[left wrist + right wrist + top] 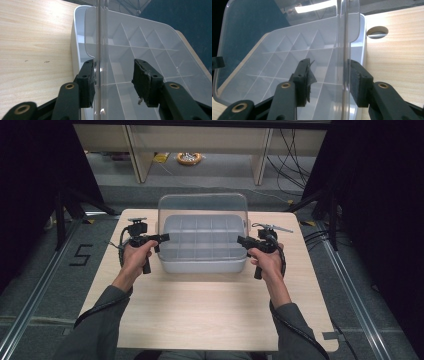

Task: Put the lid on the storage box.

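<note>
Standing raised over grey divided box mid-table: clear lid. Flanking it, left gripper and right gripper, jaws of each parted, lid's side edge between the pads, neither pair pressing on it.

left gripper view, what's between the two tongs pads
The raised edge of the clear lid stands between the left tongs pads, close beside one pad with a gap to the other; behind it lies the grey divided box.
</note>
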